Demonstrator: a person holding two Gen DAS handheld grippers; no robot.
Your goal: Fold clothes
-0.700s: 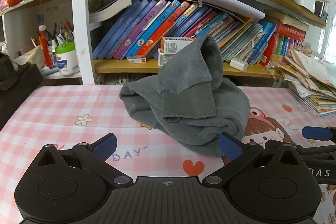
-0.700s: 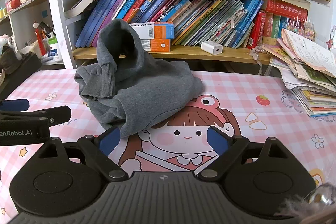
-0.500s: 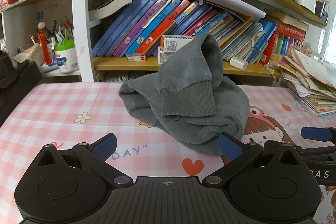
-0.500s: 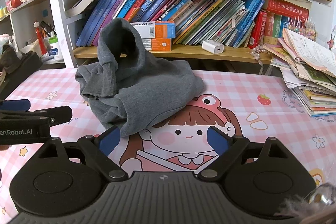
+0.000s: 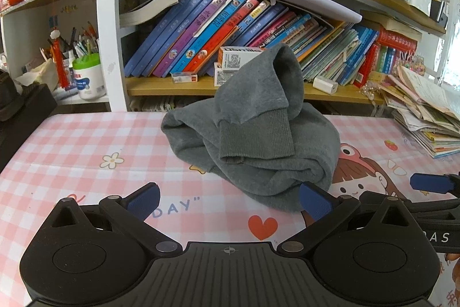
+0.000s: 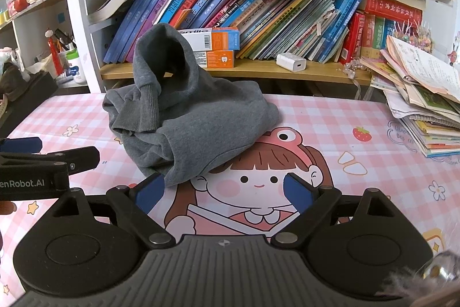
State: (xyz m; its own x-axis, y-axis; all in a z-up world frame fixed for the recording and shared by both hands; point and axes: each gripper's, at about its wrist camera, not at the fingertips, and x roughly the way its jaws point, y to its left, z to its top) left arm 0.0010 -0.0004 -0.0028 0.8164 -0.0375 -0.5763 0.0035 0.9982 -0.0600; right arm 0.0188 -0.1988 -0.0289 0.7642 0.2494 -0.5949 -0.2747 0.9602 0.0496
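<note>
A crumpled grey sweatshirt [image 5: 253, 140] lies in a heap on the pink checked tablecloth [image 5: 86, 146], near the middle of the table and toward its far edge, just in front of the bookshelf [image 5: 201, 85]. One part of it stands up in a hollow peak, and a ribbed cuff [image 5: 256, 137] hangs folded over the front of the pile. The left gripper [image 5: 229, 199] sits low over the cloth with its blue-padded fingers spread wide — nothing between them — and the near edge of the sweatshirt lies just beyond its right fingertip [image 5: 312, 202]. The right gripper [image 6: 224, 189] is likewise wide open and empty, hovering over the cartoon girl printed on the tablecloth [image 6: 359, 117]; the sweatshirt [image 6: 187, 120] lies ahead and to its left, its lowest fold close to the left fingertip [image 6: 149, 190], though whether they touch cannot be told. Each gripper shows at the edge of the other's view, side by side. A stack of papers and booklets [image 6: 425, 105] rests at the right end of the table, well apart from the garment.
</note>
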